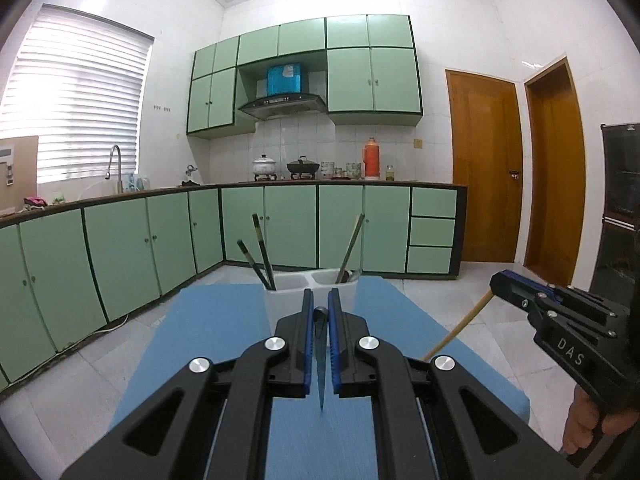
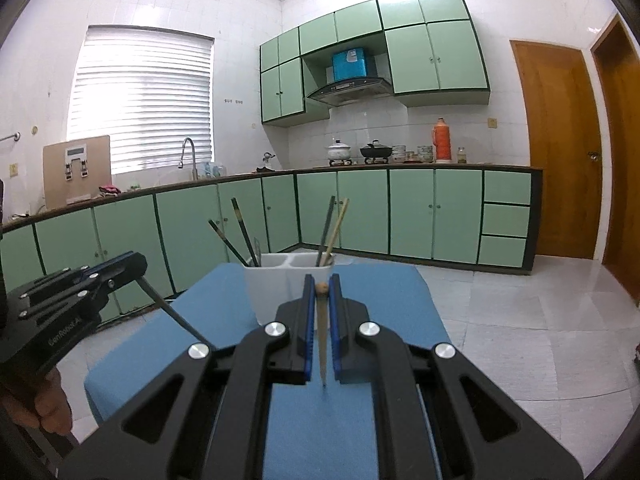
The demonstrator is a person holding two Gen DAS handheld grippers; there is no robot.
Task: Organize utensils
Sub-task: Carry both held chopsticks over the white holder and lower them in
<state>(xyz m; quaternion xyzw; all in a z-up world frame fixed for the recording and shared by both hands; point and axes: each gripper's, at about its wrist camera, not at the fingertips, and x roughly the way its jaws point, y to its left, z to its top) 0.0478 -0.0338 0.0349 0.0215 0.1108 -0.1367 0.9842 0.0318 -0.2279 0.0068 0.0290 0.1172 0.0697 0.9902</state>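
A white two-compartment utensil holder stands at the far end of a blue mat. Dark chopsticks lean in its left compartment; a dark and a light chopstick lean in its right one. My left gripper is shut on a dark chopstick, held above the mat just before the holder; it also shows in the right wrist view. My right gripper is shut on a light wooden chopstick, also seen in the left wrist view.
The blue mat covers a small table with tiled floor around it. Green cabinets and a counter with sink, pots and an orange flask line the far walls. Wooden doors are at right.
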